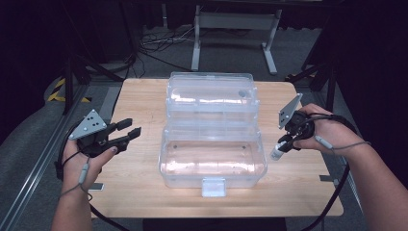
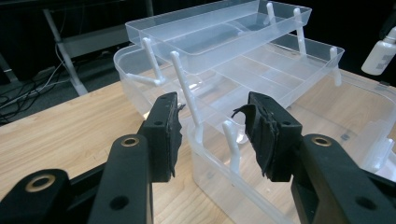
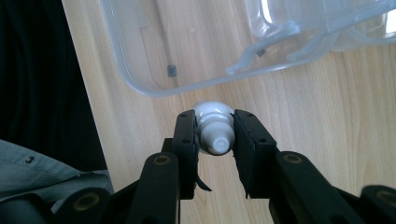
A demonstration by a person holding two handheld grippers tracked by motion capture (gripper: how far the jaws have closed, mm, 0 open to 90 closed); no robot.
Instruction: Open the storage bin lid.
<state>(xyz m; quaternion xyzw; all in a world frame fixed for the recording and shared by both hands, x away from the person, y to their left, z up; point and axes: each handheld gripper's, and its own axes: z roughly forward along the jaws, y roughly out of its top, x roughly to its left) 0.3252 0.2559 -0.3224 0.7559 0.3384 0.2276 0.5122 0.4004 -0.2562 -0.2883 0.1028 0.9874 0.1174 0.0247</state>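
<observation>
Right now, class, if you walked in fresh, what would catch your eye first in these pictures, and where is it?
The big clear plastic tackle box stands open in the middle of the wooden table, its trays stepped up toward the back. To the box's right, the right gripper grips a small white bottle above the tabletop beside the box. The left gripper hangs open to the box's left.

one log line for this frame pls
left tongs: open, empty | right tongs: shut on small white bottle | clear tiered organizer box: open, bottle outside its right wall
</observation>
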